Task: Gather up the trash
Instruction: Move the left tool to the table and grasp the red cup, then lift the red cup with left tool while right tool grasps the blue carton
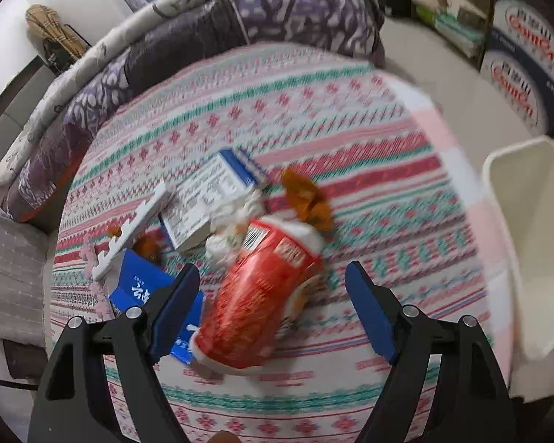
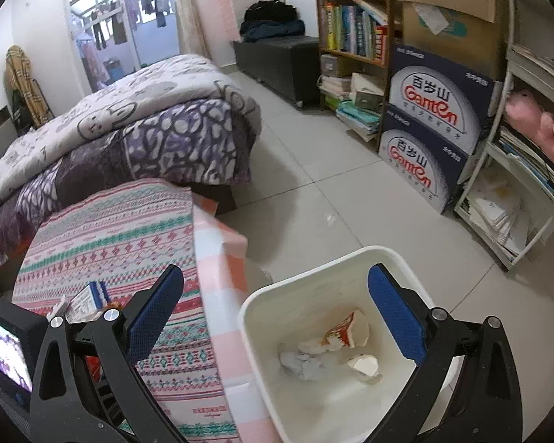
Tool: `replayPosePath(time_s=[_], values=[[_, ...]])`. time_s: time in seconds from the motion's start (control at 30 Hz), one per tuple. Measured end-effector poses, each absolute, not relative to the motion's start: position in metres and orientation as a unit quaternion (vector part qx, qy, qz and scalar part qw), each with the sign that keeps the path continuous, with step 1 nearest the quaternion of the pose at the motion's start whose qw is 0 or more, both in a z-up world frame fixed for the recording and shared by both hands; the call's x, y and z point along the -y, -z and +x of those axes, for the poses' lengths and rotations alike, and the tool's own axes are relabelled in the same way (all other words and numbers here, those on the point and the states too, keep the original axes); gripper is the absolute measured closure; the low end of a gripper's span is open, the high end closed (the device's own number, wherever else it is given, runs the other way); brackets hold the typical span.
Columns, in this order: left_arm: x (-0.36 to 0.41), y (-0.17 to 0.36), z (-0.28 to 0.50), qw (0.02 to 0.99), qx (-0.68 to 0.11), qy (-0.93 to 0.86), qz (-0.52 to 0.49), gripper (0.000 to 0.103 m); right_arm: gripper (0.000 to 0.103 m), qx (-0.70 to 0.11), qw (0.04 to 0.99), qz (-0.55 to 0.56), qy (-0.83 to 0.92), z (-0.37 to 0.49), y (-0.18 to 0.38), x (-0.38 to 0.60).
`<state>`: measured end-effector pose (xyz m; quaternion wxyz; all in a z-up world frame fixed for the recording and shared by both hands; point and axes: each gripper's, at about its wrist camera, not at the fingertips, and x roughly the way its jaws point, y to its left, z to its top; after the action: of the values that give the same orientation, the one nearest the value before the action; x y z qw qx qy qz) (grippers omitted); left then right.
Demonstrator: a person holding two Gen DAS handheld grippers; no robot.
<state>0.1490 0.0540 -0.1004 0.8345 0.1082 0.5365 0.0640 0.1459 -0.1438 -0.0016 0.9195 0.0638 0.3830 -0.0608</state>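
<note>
A red crushed snack cup point(image 1: 262, 295) lies on the patterned table cloth point(image 1: 351, 140). My left gripper point(image 1: 273, 302) is open, its blue pads on either side of the cup without touching it. Behind the cup lie crumpled white paper point(image 1: 229, 232), orange peel point(image 1: 306, 199), a white-and-blue carton point(image 1: 207, 199), a blue box point(image 1: 144, 288) and a white plastic strip point(image 1: 133, 229). My right gripper point(image 2: 277, 317) is open and empty above the white bin point(image 2: 262, 336), which holds a torn red-and-white cup point(image 2: 345, 332) and crumpled paper point(image 2: 303, 363).
The bin's rim point(image 1: 528, 221) stands right of the table in the left wrist view. A bed with a purple quilt point(image 2: 129, 136) is behind the table. Bookshelves and stacked water boxes point(image 2: 435, 129) line the right wall. Tiled floor point(image 2: 314, 184) lies between them.
</note>
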Motion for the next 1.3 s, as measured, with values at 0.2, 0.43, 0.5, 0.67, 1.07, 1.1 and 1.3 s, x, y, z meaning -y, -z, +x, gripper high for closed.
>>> replayPosePath(time_s=[0.2, 0.43, 0.5, 0.67, 1.07, 1.1, 1.3], values=[[-0.078, 0.109, 0.142, 0.826, -0.554, -0.030, 0.096, 0.053, 0.007, -0.397, 0.915, 0.063, 0.047, 0.151, 0.008, 0.125], [-0.117, 0.088, 0.122, 0.843, -0.538, -0.001, 0.021, 0.065, 0.007, -0.405, 0.912, 0.059, 0.028, 0.155, 0.013, 0.098], [-0.127, 0.081, 0.117, 0.848, -0.531, 0.000, -0.002, 0.066, 0.007, -0.407, 0.911, 0.056, 0.021, 0.156, 0.015, 0.087], [-0.166, 0.060, 0.101, 0.859, -0.505, 0.002, -0.082, 0.066, 0.007, -0.418, 0.907, 0.044, -0.003, 0.157, 0.024, 0.056], [-0.255, 0.021, 0.061, 0.876, -0.435, -0.048, -0.204, 0.066, 0.007, -0.432, 0.899, -0.001, -0.069, 0.147, 0.041, -0.019], [-0.264, 0.017, 0.056, 0.878, -0.425, -0.061, -0.212, 0.066, 0.007, -0.434, 0.898, -0.003, -0.076, 0.145, 0.042, -0.025], [-0.302, -0.004, 0.036, 0.885, -0.380, -0.118, -0.241, 0.066, 0.007, -0.442, 0.881, -0.037, -0.167, 0.126, 0.053, -0.080]])
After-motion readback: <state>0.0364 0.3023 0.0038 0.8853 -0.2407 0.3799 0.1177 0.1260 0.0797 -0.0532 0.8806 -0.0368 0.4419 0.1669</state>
